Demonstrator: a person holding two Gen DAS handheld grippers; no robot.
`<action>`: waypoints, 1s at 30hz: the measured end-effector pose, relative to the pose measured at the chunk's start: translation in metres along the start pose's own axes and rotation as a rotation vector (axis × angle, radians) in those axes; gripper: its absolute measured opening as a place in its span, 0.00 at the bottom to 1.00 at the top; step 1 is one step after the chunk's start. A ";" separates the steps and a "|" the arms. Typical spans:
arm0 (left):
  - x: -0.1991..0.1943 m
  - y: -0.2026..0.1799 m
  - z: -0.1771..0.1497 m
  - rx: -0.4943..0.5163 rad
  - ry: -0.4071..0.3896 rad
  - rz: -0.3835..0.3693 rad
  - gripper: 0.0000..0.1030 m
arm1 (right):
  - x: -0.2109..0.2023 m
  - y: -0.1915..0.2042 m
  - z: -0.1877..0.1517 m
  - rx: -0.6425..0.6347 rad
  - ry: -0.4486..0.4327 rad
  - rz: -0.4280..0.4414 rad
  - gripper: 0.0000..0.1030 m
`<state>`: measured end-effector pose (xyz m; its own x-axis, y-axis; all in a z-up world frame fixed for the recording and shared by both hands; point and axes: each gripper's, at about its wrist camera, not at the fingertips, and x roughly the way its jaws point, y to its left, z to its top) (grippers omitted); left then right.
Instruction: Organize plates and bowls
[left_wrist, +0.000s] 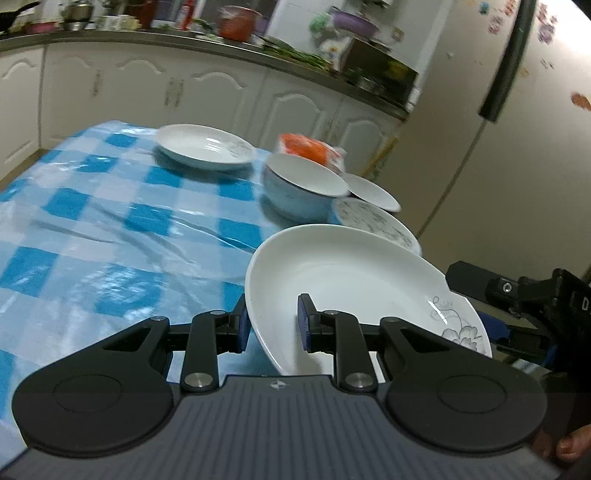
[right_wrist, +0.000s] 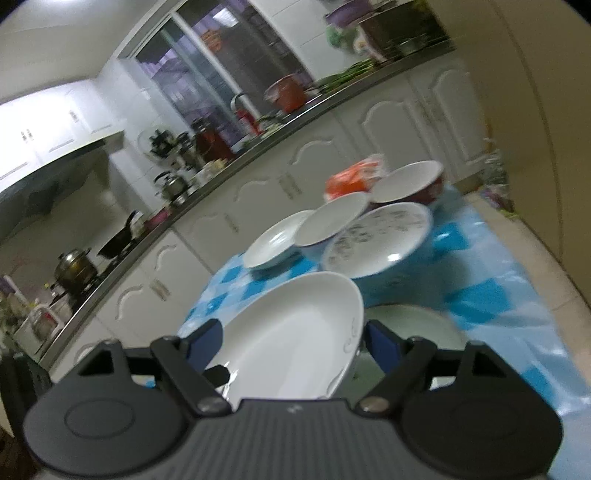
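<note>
Left tongs (left_wrist: 271, 328) pinch a white plate's (left_wrist: 351, 273) rim; right tongs (right_wrist: 293, 341) gape, gripping nothing; no legible writing.

A large plate (left_wrist: 343, 280) sat nearest; behind it a bowl (left_wrist: 303, 184), and a second plate (left_wrist: 205, 146) further left on the table (left_wrist: 92, 221).

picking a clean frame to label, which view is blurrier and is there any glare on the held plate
Right wrist view is blurrier: the patterned plate and orange packet smear, and the counter bows from fisheye. Left wrist view is sharper near the left claw, with a small glare streak on the white plate beside its floral print.
</note>
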<state>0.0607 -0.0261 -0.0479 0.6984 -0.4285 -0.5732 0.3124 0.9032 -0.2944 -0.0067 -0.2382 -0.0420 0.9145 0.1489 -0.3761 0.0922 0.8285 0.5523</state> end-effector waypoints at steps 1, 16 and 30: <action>0.003 -0.004 -0.001 0.013 0.005 -0.002 0.23 | -0.003 -0.005 0.000 0.012 -0.007 -0.009 0.82; 0.030 -0.040 -0.023 0.128 0.051 0.024 0.25 | -0.017 -0.041 -0.016 0.030 -0.034 -0.076 0.82; 0.030 -0.040 -0.026 0.151 0.052 0.010 0.26 | -0.017 -0.046 -0.023 -0.008 -0.013 -0.088 0.82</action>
<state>0.0522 -0.0758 -0.0727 0.6688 -0.4169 -0.6156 0.4015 0.8994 -0.1729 -0.0353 -0.2666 -0.0779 0.9080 0.0688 -0.4132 0.1689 0.8426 0.5114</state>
